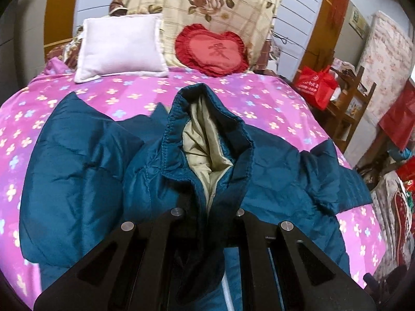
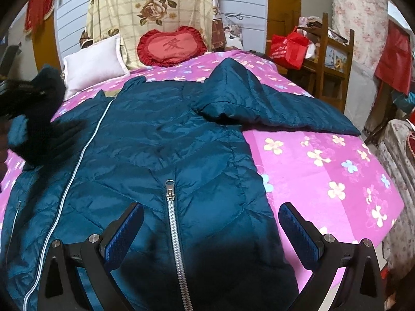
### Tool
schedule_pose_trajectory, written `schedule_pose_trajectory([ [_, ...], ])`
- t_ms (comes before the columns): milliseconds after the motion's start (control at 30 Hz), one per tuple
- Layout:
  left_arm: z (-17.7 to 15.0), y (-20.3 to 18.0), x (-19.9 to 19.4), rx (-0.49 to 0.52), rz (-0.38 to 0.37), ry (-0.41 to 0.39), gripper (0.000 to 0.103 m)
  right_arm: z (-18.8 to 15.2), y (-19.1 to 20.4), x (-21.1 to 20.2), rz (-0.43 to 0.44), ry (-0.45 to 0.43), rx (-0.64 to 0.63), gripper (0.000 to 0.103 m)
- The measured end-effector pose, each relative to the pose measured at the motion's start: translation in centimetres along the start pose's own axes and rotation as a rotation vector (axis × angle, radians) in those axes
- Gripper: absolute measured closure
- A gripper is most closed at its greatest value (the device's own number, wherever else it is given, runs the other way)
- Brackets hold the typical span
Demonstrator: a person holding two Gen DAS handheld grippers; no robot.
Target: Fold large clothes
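A teal quilted jacket (image 1: pixel 77 168) lies spread on the bed, front up, with a silver pocket zipper (image 2: pixel 170 207) and a white front zipper (image 2: pixel 85 142). My left gripper (image 1: pixel 206 215) is shut on the jacket's front edge just below the collar (image 1: pixel 207 129), which stands up and shows its beige lining. The fabric hides the fingertips. My right gripper (image 2: pixel 210 207) is open just above the jacket's lower front, its blue pads (image 2: pixel 124 230) on either side of the pocket zipper. One sleeve (image 2: pixel 272 108) lies out to the right.
The bed has a pink flowered sheet (image 2: pixel 324 168). A white pillow (image 1: pixel 119 46) and a red heart cushion (image 1: pixel 211 51) lean at the head. A red bag (image 2: pixel 288 46) and a wooden chair (image 2: pixel 334 59) stand beside the bed on the right.
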State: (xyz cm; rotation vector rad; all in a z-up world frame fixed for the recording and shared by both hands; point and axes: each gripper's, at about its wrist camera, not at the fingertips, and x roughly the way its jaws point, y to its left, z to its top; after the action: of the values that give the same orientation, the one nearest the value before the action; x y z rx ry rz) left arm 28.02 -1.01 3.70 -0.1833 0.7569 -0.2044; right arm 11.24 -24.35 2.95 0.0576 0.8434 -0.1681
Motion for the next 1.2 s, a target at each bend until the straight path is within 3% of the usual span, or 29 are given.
schedule_pose_trajectory([
  [167,0.1,-0.5,2.2,-0.016,-0.027,0.025,0.097,0.0,-0.2,-0.1,0.01,0.003,0.008,0.0],
  [300,-0.1,-1.5,3.9,-0.028,-0.09,0.053,0.097,-0.1,-0.5,-0.2,0.01,0.006,0.01,0.0],
  [600,0.5,-7.2,6.1,0.055,-0.225,0.045,0.097,0.0,-1.6,0.0,0.011,0.017,0.031,0.0],
  [767,0.8,-10.9,7.3,0.084,-0.288,0.057,0.097,0.0,-1.9,0.4,-0.027,0.034,0.031,0.0],
  [867,0.6,-12.4,8.0,0.097,-0.308,0.065,0.097,0.1,-2.1,0.7,-0.107,0.037,0.02,0.0],
  [967,0.0,-12.9,8.8,0.096,-0.282,0.094,0.087,0.1,-2.5,0.8,-0.118,0.041,0.027,0.0],
  [1033,-0.3,-12.3,9.2,0.07,-0.304,0.137,0.047,0.1,-2.6,1.0,-0.123,0.043,0.032,0.0],
  [1067,-0.4,-12.1,9.0,0.063,-0.31,0.146,0.039,0.2,-2.7,1.0,-0.125,0.043,0.033,0.0],
  [1100,-0.5,-11.8,8.6,0.055,-0.319,0.146,0.034,0.2,-2.6,1.1,-0.126,0.044,0.034,0.0],
  [1200,-0.9,-11.0,6.5,0.08,-0.351,0.148,0.034,0.3,-2.5,1.1,-0.133,0.038,0.035,0.0],
])
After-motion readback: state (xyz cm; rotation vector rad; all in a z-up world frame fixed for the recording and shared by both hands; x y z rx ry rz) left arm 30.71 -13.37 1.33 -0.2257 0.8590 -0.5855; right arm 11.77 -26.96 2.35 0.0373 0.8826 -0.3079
